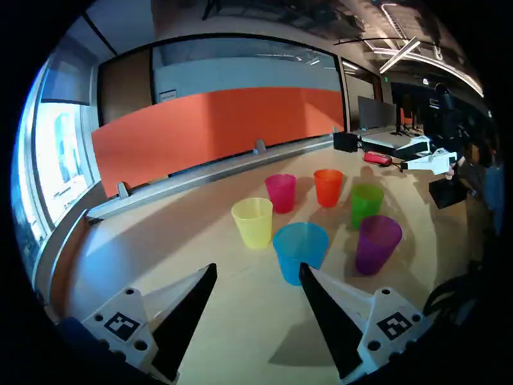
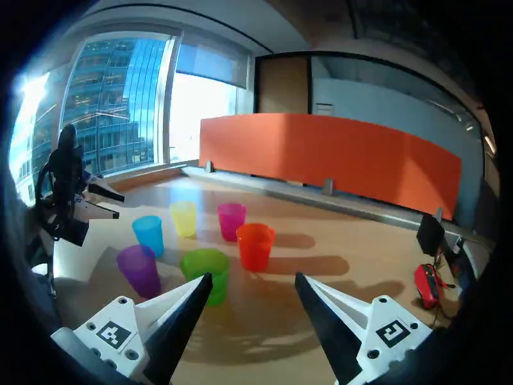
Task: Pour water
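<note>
Two grippers are spread, and neither pinches anything. The left gripper (image 1: 256, 289) is level and low over the light wooden tabletop (image 1: 160, 256). Its dark-tipped white fingers are apart and point toward the long orange partition panel (image 1: 218, 131). The right gripper (image 2: 252, 282) is also level with its fingers apart. It faces the same partition from the other side of the cup group.

Six translucent plastic cups stand upright and apart in a cluster on the near side of the partition. In the left gripper view, left to right:
- yellow cup (image 1: 252, 222), middle row from the partition;
- pink cup (image 1: 281, 192), row nearest the partition;
- blue cup (image 1: 300, 251), row farthest from the partition, just ahead of the left gripper's fingertip, not gripped;
- orange cup (image 1: 328, 187), nearest row;
- green cup (image 1: 366, 205), middle row;
- purple cup (image 1: 376, 244), farthest row.

Whether any cup holds water cannot be told.

A tall window (image 2: 115, 109) showing a glass tower lies beyond the partition's left end. A black box (image 1: 345, 142) and a red object (image 1: 377, 158) rest near its right end.

Each finger base carries a black-and-white square marker (image 1: 122, 324). A white sheet (image 1: 168, 95) hangs on the wall above the partition, its text too small to read.
</note>
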